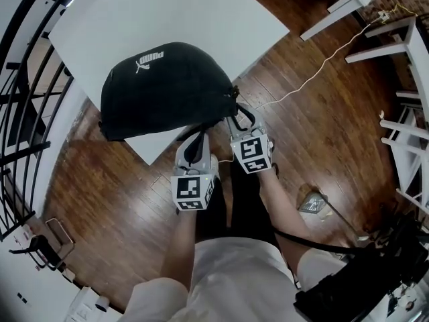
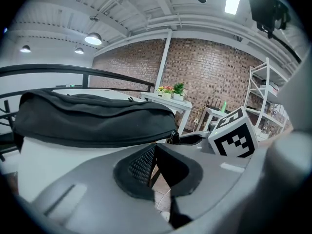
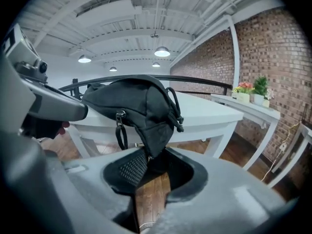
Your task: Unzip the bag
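A black Puma bag (image 1: 164, 89) lies on the white table (image 1: 167, 12) and overhangs its near corner. My right gripper (image 1: 236, 116) is at the bag's right end. In the right gripper view its jaws (image 3: 153, 162) stand open, with the bag's hanging corner (image 3: 155, 143) dipping between them and floor showing through the gap. A zipper pull with a black loop (image 3: 119, 128) dangles just left of that corner. My left gripper (image 1: 196, 139) sits under the bag's near edge. Its jaws (image 2: 155, 152) are shut, with nothing seen between them, and the bag (image 2: 92, 121) lies above.
A white cable (image 1: 315, 72) runs across the wooden floor to the right. White furniture legs (image 1: 348, 2) and shelving (image 1: 409, 113) stand at the right, and a black railing (image 1: 20, 79) runs along the left. A black case (image 1: 362, 280) sits at the lower right.
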Motion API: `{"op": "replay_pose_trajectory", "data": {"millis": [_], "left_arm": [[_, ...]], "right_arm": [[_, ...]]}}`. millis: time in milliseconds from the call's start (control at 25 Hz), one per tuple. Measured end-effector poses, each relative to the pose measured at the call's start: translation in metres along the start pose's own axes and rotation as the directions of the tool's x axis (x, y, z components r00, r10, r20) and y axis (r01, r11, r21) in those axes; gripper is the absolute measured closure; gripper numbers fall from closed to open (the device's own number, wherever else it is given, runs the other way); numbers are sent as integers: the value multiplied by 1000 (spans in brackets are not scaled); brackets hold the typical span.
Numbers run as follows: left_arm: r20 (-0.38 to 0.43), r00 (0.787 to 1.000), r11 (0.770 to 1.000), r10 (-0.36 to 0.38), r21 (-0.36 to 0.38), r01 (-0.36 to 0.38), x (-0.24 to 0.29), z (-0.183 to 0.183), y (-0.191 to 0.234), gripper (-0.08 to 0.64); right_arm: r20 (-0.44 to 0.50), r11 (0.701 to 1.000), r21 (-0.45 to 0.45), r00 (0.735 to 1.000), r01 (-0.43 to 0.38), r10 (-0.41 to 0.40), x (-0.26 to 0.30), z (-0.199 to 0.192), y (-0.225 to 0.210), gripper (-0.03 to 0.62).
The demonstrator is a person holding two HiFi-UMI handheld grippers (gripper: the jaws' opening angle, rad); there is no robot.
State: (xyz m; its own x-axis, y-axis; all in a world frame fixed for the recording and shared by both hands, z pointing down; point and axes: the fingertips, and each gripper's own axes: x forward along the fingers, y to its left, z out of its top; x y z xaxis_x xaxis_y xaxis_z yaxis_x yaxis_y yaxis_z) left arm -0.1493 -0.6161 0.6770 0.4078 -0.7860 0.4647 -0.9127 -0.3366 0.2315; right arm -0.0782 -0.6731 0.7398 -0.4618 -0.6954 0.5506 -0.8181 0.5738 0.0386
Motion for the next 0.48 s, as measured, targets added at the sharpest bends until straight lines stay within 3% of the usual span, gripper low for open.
{"op": "replay_pose_trajectory", "data": {"millis": [80, 480], "left_arm": [[4, 1000, 1000, -5, 1, 5, -3, 5, -1, 543], [26, 998, 998, -61, 5, 61, -31, 39, -13, 521]], "right_arm": [[-10, 1000, 15, 1000, -11, 11, -4, 3, -1, 529], [-81, 974, 180, 985, -138, 155, -55, 52, 6, 552]]}}
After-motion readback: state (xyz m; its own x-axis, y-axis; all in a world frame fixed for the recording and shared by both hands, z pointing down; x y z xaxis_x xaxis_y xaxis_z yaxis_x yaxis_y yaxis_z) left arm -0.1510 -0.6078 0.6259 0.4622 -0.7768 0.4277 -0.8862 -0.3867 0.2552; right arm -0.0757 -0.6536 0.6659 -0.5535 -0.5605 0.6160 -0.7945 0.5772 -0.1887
